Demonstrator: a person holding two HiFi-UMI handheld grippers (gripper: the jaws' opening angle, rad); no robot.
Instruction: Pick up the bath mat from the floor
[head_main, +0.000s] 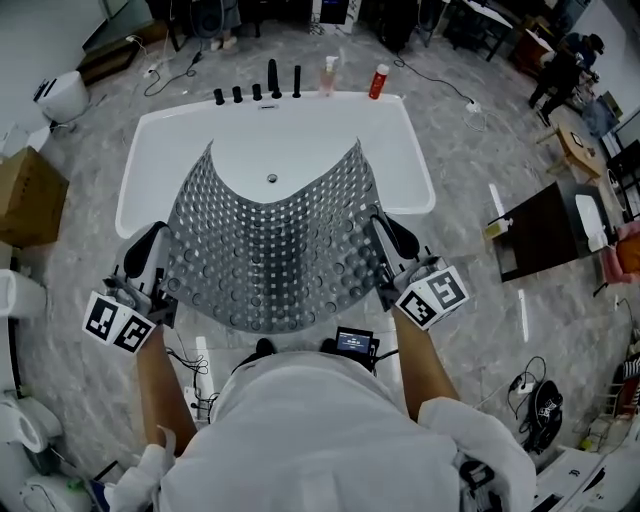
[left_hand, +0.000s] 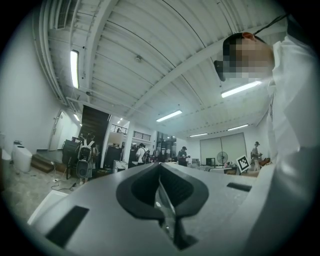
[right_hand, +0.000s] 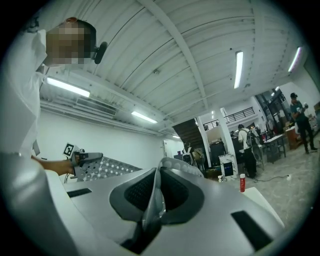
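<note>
The grey bath mat (head_main: 270, 245), dotted with round holes, is stretched in the air between both grippers and sags in the middle over the tub's near rim. My left gripper (head_main: 165, 245) is shut on the mat's left edge, and my right gripper (head_main: 382, 240) is shut on its right edge. In the left gripper view the jaws (left_hand: 162, 192) pinch a thin strip of mat. The right gripper view shows its jaws (right_hand: 152, 197) closed on a fold of the mat (right_hand: 107, 167), with the left gripper (right_hand: 82, 159) across from it.
A white bathtub (head_main: 180, 125) lies ahead, with black taps (head_main: 272, 80) and two bottles (head_main: 378, 82) on its far rim. A cardboard box (head_main: 25, 195) and a toilet (head_main: 20, 420) stand at left, a dark table (head_main: 540, 230) at right. Cables run over the marble floor.
</note>
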